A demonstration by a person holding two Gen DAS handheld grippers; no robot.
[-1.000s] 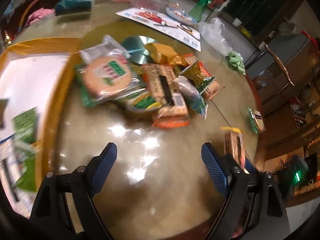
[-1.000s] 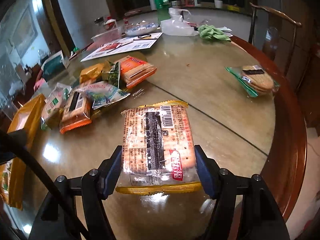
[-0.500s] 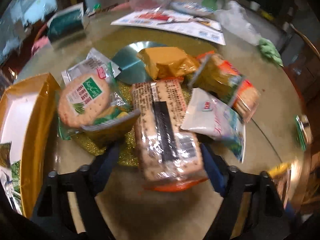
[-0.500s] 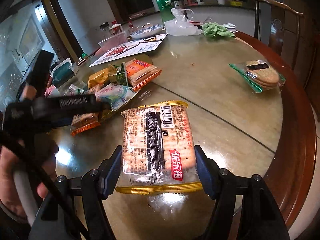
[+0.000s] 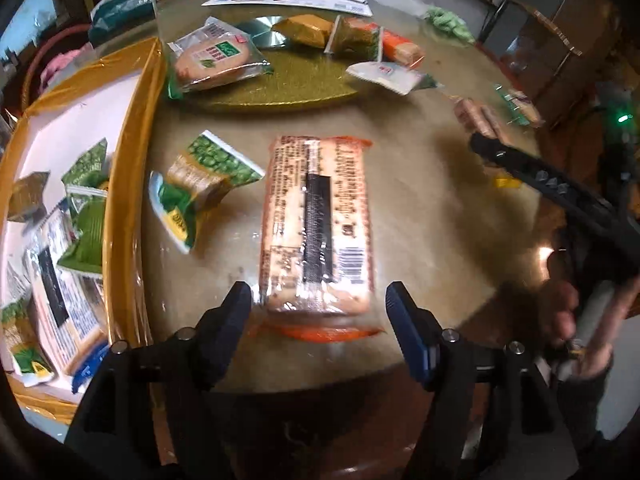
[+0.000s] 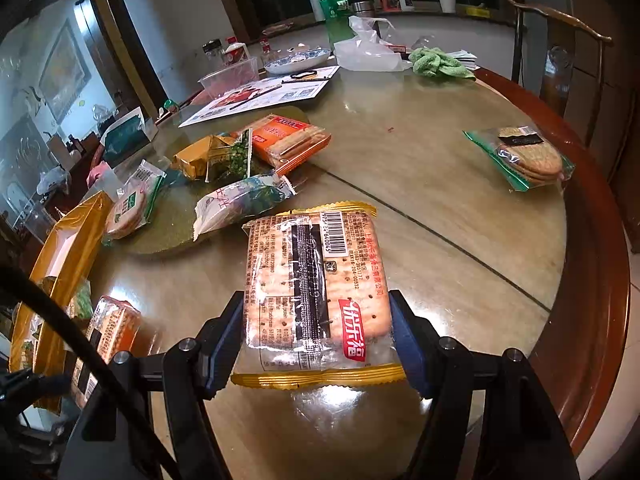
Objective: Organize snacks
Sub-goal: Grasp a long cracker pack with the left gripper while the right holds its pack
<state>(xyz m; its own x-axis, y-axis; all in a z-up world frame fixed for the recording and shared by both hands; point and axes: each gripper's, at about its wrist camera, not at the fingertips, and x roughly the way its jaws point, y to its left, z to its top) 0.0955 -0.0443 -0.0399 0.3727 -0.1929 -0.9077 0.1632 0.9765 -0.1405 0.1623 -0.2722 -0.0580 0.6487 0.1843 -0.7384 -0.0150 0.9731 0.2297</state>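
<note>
Snacks already fill the yellow tray (image 5: 136,128) at left of the left wrist view. Left tongs (image 5: 318,312) gape around an orange cracker pack (image 5: 318,224) on the tabletop (image 5: 420,216), dragged from the pile since half a second ago.

Lower centre of the right wrist view, right tongs (image 6: 318,330) clamp a yellow cracker pack (image 6: 316,292), unchanged. Several packs remain on the round mat (image 6: 168,224), and a biscuit pack (image 6: 528,158) sits at right.

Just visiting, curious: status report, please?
Left gripper open around orange cracker pack. Right gripper shut on yellow cracker pack. Gold tray left; pea packet between.
</note>
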